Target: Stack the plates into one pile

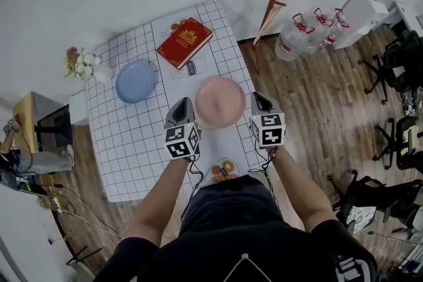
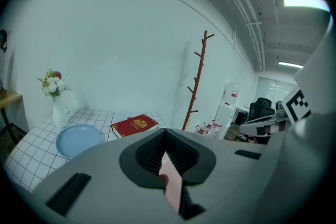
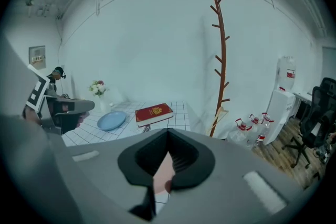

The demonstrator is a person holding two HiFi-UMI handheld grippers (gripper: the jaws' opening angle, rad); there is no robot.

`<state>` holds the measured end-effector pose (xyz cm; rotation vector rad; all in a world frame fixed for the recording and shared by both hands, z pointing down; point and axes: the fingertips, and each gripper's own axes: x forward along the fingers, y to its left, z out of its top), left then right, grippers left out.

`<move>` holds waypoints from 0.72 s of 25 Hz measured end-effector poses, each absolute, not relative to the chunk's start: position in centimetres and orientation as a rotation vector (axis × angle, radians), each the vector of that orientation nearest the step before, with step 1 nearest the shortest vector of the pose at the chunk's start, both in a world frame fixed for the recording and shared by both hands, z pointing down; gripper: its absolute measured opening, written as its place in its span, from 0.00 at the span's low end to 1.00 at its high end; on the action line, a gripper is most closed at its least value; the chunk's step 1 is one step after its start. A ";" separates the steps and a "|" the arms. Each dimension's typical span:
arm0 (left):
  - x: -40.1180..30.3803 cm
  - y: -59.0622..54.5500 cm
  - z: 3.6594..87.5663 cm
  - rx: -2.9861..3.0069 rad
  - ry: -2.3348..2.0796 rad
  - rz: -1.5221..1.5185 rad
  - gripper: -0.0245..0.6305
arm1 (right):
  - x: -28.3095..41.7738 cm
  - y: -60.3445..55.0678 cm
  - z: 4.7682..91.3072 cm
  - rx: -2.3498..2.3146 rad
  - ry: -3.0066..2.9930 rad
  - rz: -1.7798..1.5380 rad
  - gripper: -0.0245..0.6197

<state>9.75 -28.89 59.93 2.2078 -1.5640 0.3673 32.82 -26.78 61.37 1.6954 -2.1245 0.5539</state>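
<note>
Table (image 1: 132,155) shows one blue plate (image 1: 135,81), one pink plate (image 1: 220,102).

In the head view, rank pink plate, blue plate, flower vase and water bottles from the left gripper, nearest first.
1. Pink plate: held by the left gripper.
2. Blue plate: on the table, left.
3. Flower vase: table's far-left corner.
4. Water bottles: floor, far right.

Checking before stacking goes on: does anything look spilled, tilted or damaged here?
Nothing stands out. The round pink plate sits roughly level, gripped by the left tongs and the right tongs; the round blue plate lies flat on the white gridded table.
</note>
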 end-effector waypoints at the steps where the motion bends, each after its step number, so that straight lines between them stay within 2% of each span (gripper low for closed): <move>1: 9.9 -28.7 59.0 2.223 -1.557 0.349 0.03 | 32.6 -26.6 60.4 1.697 -2.145 0.548 0.05; 9: 9.7 -27.7 51.4 2.346 -1.520 0.196 0.03 | 32.3 -26.1 54.0 1.694 -2.297 0.548 0.05; 18: 8.4 -26.2 46.6 2.413 -1.504 0.126 0.03 | 34.8 -25.4 48.2 1.773 -2.373 0.547 0.05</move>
